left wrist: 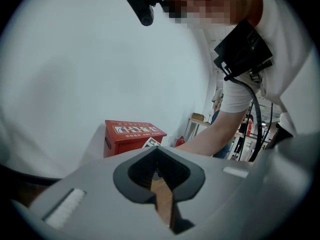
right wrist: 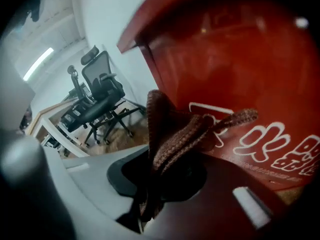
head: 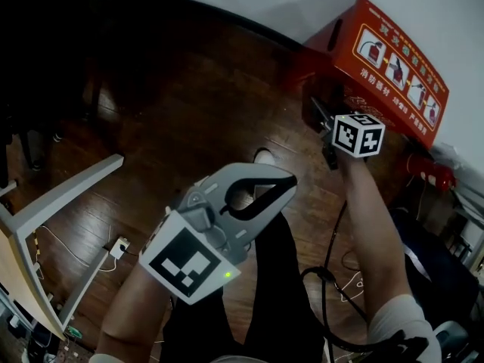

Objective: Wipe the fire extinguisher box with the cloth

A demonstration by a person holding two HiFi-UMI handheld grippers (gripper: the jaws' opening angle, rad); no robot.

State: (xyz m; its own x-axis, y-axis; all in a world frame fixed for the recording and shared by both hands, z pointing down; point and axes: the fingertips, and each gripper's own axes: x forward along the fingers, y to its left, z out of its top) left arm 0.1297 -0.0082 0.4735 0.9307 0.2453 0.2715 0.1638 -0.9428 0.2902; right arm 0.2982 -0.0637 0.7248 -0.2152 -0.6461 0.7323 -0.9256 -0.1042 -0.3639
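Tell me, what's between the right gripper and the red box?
A brown cloth, clamped in the right gripper, in front of the red box; right gripper view.
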